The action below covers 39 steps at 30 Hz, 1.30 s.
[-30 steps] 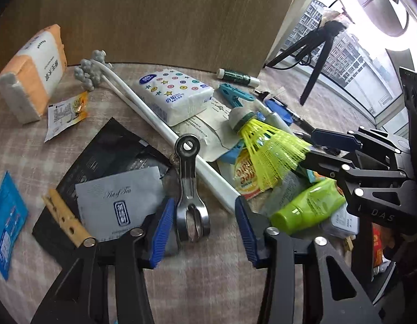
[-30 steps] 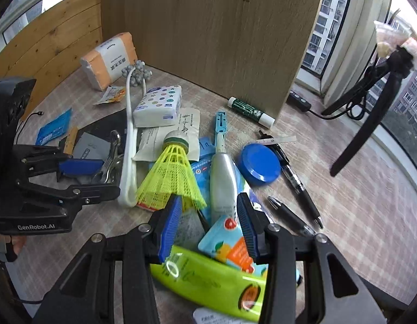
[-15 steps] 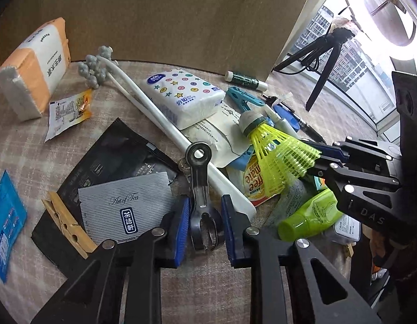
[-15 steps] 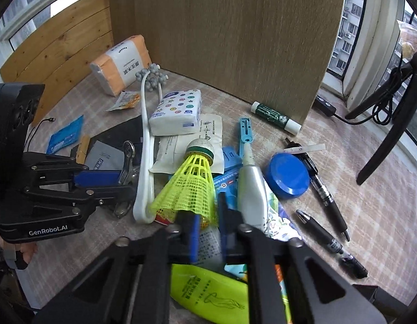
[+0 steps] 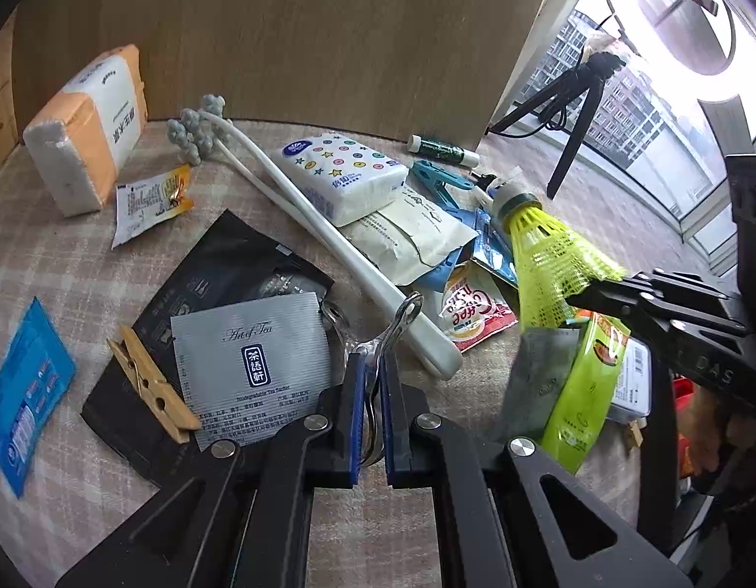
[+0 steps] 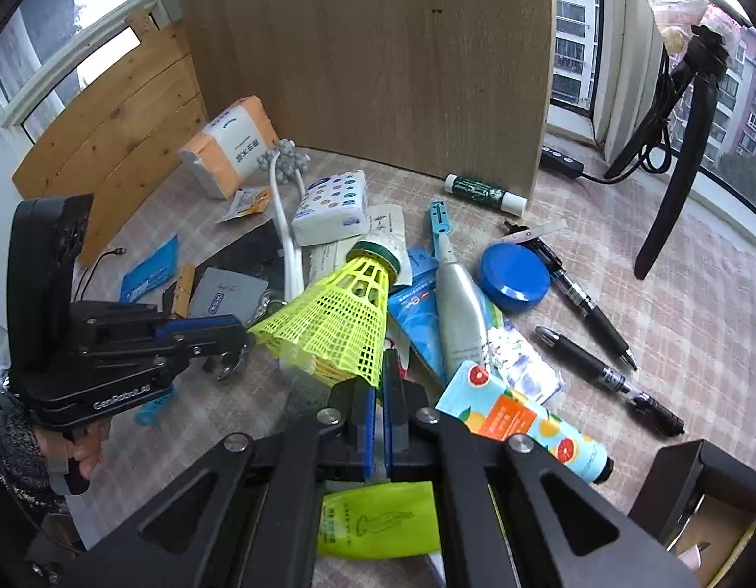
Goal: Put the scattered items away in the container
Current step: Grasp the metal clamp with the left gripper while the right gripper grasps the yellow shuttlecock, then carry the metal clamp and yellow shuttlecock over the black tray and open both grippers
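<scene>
Crowding both hand-held grippers, one (image 5: 371, 409) clamping metal clip (image 5: 387, 338), other (image 6: 379, 416) pinching shuttlecock (image 6: 338, 318): sachets, pens.

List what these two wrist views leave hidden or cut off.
- Container: right wrist view, cropped at the lower right edge; contents unreadable.
- Metal clip: left wrist view, lower end covered by the left hand-held gripper.
- Green tube: right wrist view, mostly behind the right hand-held gripper.

Wooden panel (image 6: 368, 59) behind checked tabletop (image 6: 671, 294); daylit windows (image 6: 573, 24), apartment blocks outside.
</scene>
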Tool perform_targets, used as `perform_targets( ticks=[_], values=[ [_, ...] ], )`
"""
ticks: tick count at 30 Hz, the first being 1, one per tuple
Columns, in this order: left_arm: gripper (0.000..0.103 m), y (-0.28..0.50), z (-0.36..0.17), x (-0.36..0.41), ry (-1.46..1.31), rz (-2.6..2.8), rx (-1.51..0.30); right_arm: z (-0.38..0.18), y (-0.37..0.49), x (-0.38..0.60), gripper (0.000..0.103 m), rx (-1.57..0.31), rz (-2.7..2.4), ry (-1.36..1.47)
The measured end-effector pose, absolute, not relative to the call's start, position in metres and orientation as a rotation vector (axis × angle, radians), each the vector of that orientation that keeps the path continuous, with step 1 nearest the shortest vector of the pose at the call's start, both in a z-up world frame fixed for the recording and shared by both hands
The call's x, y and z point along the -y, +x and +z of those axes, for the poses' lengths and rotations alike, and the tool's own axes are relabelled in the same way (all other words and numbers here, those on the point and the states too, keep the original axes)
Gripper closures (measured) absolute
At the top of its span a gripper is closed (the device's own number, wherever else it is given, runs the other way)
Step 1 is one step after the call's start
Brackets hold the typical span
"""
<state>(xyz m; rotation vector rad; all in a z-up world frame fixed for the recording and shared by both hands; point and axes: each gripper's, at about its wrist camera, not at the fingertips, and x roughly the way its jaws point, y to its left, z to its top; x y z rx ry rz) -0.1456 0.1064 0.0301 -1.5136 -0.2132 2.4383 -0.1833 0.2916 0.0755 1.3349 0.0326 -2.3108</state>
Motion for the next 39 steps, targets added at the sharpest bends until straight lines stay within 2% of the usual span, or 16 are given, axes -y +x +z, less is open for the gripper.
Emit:
perform_targets(
  ticks=[3, 4, 5, 6, 7, 8, 10, 20, 23, 27, 33, 34, 35, 37, 39],
  values=[
    [0.087, -0.148, 0.031, -0.113, -1.511, 2.439, 0.157, 0.078, -0.181, -0.291, 0.101, -0.040, -2.310, 1.331],
    [0.073, -0.148, 0.031, -0.116, -1.514, 2.450, 0.130, 0.079, -0.181, -0.292, 0.101, -0.041, -2.311, 1.330],
    [0.049, -0.151, 0.029, -0.119, -1.547, 2.461, 0.093, 0.080, -0.180, -0.291, 0.101, -0.041, -2.312, 1.327],
    [0.045, -0.152, 0.025, -0.121, -1.581, 2.454, 0.077, 0.081, -0.180, -0.292, 0.101, -0.038, -2.316, 1.324],
    [0.047, -0.152, 0.023, -0.122, -1.579, 2.449, 0.069, 0.082, -0.181, -0.293, 0.101, -0.031, -2.318, 1.322],
    [0.054, -0.151, 0.021, -0.124, -1.563, 2.446, 0.057, 0.083, -0.181, -0.294, 0.101, -0.026, -2.320, 1.319],
    [0.078, -0.152, 0.013, -0.125, -1.593, 2.411, 0.058, 0.086, -0.181, -0.295, 0.101, -0.021, -2.329, 1.308],
    [0.081, -0.141, 0.038, -0.104, -1.521, 2.432, 0.214, 0.112, -0.169, -0.314, 0.101, 0.035, -2.373, 1.243],
    [0.103, -0.137, 0.055, -0.110, -1.469, 2.423, 0.228, 0.118, -0.160, -0.330, 0.101, 0.087, -2.398, 1.234],
    [0.103, -0.136, 0.073, -0.129, -1.388, 2.432, 0.162, 0.128, -0.144, -0.356, 0.101, 0.134, -2.447, 1.220],
    [0.102, -0.137, 0.059, -0.134, -1.458, 2.408, 0.140, 0.129, -0.126, -0.390, 0.101, 0.175, -2.496, 1.253],
    [0.089, -0.138, 0.053, -0.136, -1.497, 2.392, 0.127, 0.128, -0.124, -0.393, 0.101, 0.182, -2.501, 1.257],
    [0.066, -0.139, 0.048, -0.137, -1.552, 2.381, 0.118, 0.128, -0.123, -0.395, 0.101, 0.181, -2.502, 1.263],
    [0.058, -0.135, 0.043, -0.137, -1.589, 2.378, 0.121, 0.126, -0.121, -0.396, 0.101, 0.178, -2.505, 1.267],
    [0.058, -0.131, 0.038, -0.142, -1.595, 2.372, 0.065, 0.126, -0.120, -0.394, 0.101, 0.172, -2.503, 1.267]
  ],
)
